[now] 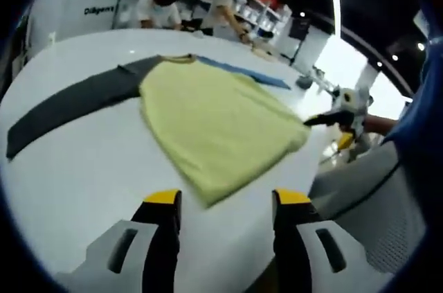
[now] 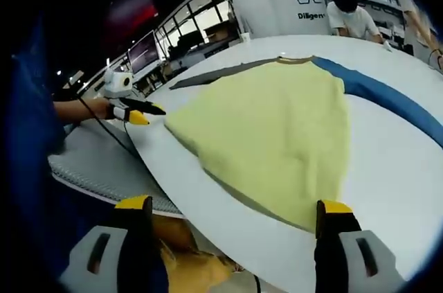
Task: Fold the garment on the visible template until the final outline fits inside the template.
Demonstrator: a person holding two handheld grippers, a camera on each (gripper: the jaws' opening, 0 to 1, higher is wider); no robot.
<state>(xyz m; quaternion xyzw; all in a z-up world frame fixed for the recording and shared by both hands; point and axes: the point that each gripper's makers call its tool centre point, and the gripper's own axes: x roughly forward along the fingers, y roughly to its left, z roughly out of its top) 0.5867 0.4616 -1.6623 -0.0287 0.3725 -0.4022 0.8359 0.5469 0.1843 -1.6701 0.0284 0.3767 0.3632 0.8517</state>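
Evidently both grippers are held back off the near edge of the table, leaving the shirt lying untouched. It is spread flat near that edge: a yellow body with the hem toward the person, the collar pointing to the far side, one dark grey sleeve stretched out along the tabletop and a blue sleeve reaching the other way. The left gripper hovers just short of the hem with its jaws spread and nothing between them; the right gripper is likewise spread and empty, poised over the table's edge below the hem. That stance looks like a pause to line up on the hem corners before a fold. No template outline can be made out on the white top; it may sit under the cloth. The blue sleeve's end is cut off in the right gripper view. People work at the far side, blurred.
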